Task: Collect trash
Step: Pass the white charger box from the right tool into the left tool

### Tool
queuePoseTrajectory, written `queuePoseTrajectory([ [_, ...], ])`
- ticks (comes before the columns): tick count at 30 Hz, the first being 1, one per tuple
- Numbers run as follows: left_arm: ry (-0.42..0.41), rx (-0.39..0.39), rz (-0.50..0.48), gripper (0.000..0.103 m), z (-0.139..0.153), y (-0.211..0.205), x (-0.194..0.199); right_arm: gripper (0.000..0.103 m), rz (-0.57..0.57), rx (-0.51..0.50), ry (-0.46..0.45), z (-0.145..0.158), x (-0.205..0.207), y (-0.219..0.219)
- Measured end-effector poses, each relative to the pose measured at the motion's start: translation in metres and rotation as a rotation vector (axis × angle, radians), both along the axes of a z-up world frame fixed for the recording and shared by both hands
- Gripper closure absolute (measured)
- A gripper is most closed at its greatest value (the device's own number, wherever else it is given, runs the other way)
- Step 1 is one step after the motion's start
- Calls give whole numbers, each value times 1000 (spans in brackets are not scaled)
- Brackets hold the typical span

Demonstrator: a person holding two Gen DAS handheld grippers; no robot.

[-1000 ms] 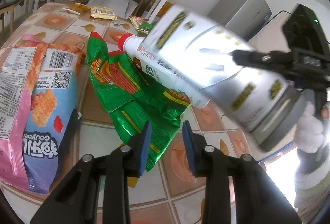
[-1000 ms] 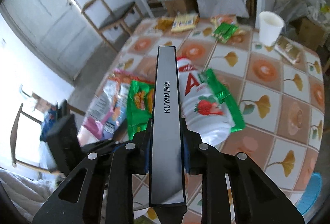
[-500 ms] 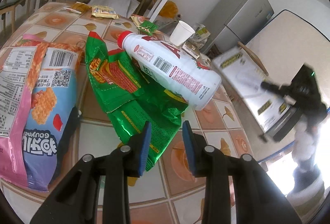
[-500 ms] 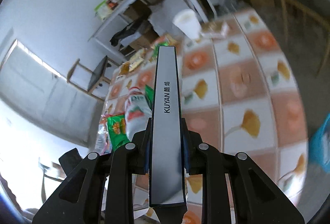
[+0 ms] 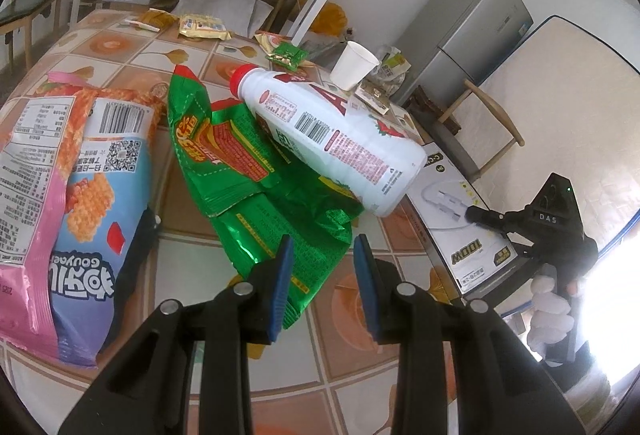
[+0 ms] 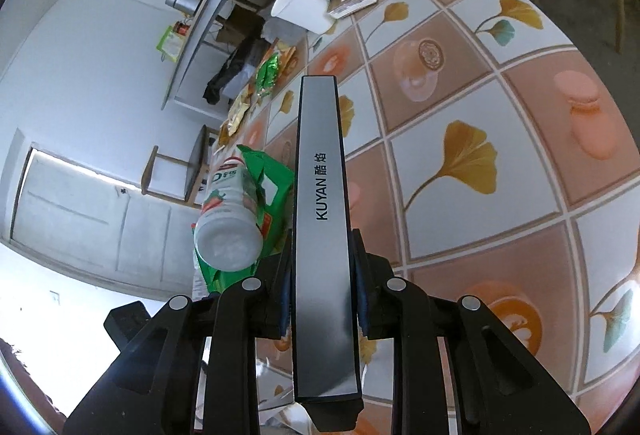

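Tiled-pattern tabletop (image 6: 472,195); grey fridge (image 5: 476,31); white door (image 6: 80,219)

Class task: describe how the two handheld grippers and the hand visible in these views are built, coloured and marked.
Left gripper: black linkage arms, silver pivot pins, blue finger pads. Right gripper: same black build; its housing reads "DAS" beside a green light. The hand wears a white fuzzy glove.

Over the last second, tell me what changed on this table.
The right tongs, clamped on the grey box, swung it from above the bottle down past the table's right edge, rolling. Left tongs, bottle, green wrapper: unmoved.
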State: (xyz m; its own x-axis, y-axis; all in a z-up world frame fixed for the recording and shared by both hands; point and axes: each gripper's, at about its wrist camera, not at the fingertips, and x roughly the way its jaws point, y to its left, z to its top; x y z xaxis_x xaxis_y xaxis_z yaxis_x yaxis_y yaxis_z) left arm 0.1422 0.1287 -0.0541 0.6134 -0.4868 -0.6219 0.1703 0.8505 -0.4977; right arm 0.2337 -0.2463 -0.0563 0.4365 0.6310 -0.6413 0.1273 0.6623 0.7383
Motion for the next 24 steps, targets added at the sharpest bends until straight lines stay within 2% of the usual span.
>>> queuePoseTrajectory([
  [7,-7,-4,1,73,1,0,-1,80,-6,9,4,-1,-5,-3],
  [13,-49,-21,9,72,11,3,-6,80,-17,45,25,-6,-16,-4],
  [18,-142,-43,34,55,27,9,-18,80,-40,82,36,-9,-35,-4],
  [24,-252,-73,29,47,52,7,-36,80,-59,145,66,-17,-64,-3],
])
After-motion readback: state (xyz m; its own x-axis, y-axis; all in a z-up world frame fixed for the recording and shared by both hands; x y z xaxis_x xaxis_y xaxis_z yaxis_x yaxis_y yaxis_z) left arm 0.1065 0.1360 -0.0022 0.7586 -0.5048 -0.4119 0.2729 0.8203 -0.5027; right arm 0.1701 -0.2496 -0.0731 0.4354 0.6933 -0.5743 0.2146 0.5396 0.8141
